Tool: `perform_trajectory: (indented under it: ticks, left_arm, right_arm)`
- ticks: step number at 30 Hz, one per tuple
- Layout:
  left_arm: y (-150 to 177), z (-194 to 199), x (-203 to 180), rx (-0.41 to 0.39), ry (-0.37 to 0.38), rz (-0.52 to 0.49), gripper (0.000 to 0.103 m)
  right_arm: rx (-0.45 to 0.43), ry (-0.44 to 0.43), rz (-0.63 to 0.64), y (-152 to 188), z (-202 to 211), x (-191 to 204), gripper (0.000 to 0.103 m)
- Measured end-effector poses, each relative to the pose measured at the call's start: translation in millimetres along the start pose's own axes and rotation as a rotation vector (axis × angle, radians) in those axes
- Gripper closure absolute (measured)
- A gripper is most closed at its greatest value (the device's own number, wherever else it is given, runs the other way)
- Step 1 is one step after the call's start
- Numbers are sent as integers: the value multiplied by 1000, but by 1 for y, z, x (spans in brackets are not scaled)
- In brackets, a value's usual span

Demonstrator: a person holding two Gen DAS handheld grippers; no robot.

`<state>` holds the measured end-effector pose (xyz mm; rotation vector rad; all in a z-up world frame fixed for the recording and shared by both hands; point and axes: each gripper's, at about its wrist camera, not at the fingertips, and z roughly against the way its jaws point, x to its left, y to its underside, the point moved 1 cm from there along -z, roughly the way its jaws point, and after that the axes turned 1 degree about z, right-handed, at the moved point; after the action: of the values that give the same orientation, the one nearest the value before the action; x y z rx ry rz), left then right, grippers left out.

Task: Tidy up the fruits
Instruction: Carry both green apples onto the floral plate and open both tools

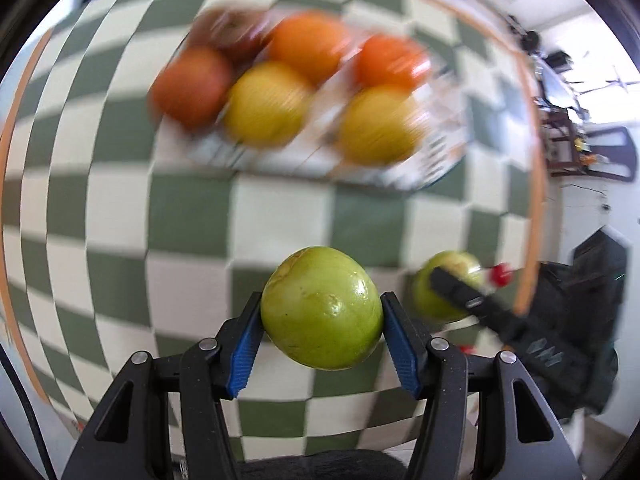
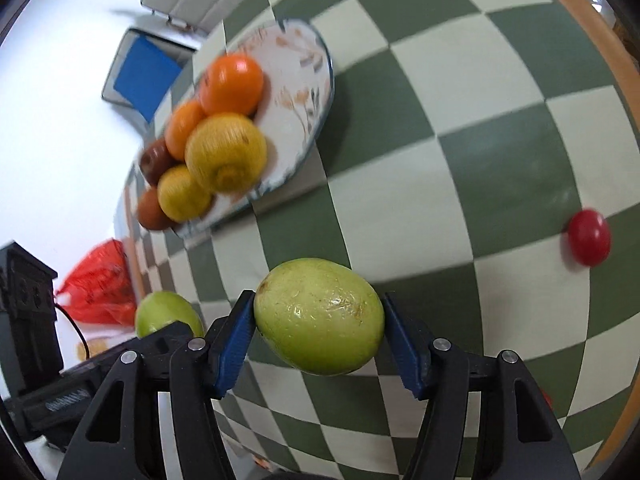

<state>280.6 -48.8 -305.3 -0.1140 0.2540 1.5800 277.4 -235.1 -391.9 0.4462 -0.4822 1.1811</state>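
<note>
My left gripper point(image 1: 322, 312) is shut on a green fruit point(image 1: 322, 308), held above the checkered tablecloth. My right gripper point(image 2: 319, 318) is shut on a second green fruit point(image 2: 319, 316). Each view shows the other gripper's fruit at the side: the right one point(image 1: 442, 292) low on the right of the left wrist view, the left one point(image 2: 166, 314) low on the left of the right wrist view. Ahead lies a patterned plate point(image 2: 304, 92) holding oranges point(image 2: 232, 84), yellow fruits point(image 2: 226, 152) and dark red fruits point(image 2: 154, 160). In the left wrist view the plate point(image 1: 436, 160) is blurred.
A small red fruit point(image 2: 589, 237) lies alone on the cloth at the right. The round table's orange rim point(image 2: 592, 28) curves along the right. Off the table are a red plastic bag point(image 2: 100, 280), a blue-seated chair point(image 2: 144, 76) and a dark bag point(image 1: 592, 280).
</note>
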Motion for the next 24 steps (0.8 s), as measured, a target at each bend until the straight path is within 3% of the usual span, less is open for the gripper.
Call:
perform_trajectory:
  ticks: [5, 9, 13, 17, 24]
  left_arm:
    - [-93, 22, -48, -21, -4, -138, 48]
    - [-151, 10, -96, 6, -98, -264, 48]
    - [-197, -16, -128, 84, -180, -342, 48]
    - [-214, -52, -140, 192, -254, -407, 48]
    - [-214, -85, -139, 271, -292, -430, 48]
  right_arm:
    - [-111, -69, -62, -42, 19, 2, 38]
    - [-174, -71, -68, -76, 19, 9, 38]
    - [-190, -56, -68, -102, 12, 8, 38]
    - [-189, -34, -65, -114, 1, 13, 38]
    - [-143, -26, 2, -111, 1, 11, 37]
